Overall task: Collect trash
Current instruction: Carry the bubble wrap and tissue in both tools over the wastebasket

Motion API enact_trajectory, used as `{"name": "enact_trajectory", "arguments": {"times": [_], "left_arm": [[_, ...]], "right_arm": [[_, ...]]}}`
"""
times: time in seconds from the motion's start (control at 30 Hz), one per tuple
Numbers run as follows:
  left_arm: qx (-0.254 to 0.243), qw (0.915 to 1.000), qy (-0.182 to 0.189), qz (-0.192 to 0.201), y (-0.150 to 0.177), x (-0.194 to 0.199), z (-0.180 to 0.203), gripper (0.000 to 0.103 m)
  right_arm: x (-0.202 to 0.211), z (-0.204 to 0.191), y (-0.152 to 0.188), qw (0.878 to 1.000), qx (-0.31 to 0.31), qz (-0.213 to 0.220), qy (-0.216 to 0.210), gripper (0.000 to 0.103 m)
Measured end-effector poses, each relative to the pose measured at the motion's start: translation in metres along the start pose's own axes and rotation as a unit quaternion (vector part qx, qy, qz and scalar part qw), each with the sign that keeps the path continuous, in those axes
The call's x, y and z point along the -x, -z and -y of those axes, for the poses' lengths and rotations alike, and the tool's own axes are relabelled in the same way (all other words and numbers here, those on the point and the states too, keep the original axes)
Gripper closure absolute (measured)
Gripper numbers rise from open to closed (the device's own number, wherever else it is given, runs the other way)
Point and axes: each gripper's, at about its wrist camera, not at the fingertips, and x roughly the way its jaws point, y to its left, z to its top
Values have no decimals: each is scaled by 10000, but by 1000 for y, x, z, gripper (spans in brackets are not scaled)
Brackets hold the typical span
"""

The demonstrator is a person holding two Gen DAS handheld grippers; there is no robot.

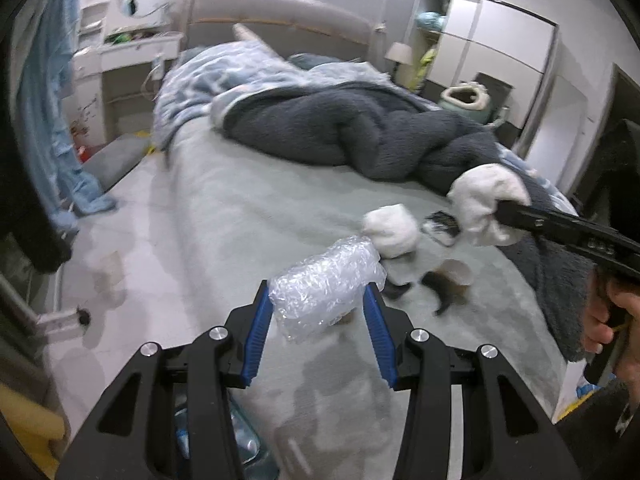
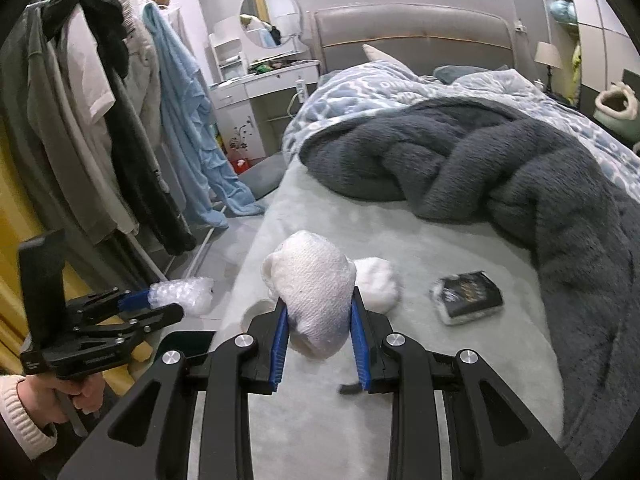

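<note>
My left gripper (image 1: pixel 316 296) is shut on a crumpled wad of clear bubble wrap (image 1: pixel 326 280), lifted above the pale green bed sheet; in the right wrist view the same gripper (image 2: pixel 136 300) holds the bubble wrap (image 2: pixel 182 294) at the left, beside the bed. My right gripper (image 2: pixel 318 308) is shut on a white crumpled paper towel (image 2: pixel 316 288); from the left wrist view that paper towel (image 1: pixel 486 204) hangs at the right. A second white paper wad (image 2: pixel 378 284) (image 1: pixel 392 230) lies on the sheet. A black packet in clear wrap (image 2: pixel 468 296) (image 1: pixel 440 226) lies to its right.
A dark grey fleece blanket (image 2: pixel 500 168) and a blue patterned duvet (image 2: pixel 384 84) are heaped across the bed. A clothes rack (image 2: pixel 100 120) with hanging garments stands left of the bed. A paper cup (image 1: pixel 458 274) and dark scraps lie on the sheet.
</note>
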Motion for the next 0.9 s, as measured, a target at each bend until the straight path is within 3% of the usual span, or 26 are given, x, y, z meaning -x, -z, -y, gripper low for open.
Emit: {"name": "enact_trajectory", "arguments": {"times": [0.23, 0.6, 0.9], "left_arm": [[422, 9965, -534, -476, 9, -6, -44, 54], [1041, 9842, -938, -1084, 33, -9, -108, 54], [1274, 9725, -1116, -1602, 56, -11, -145, 54]], "right_arm": [[-13, -33, -14, 9997, 198, 1, -166, 75], [-46, -88, -21, 9976, 483, -146, -479, 75], [-85, -140, -10, 9928, 775, -552, -733, 75]]}}
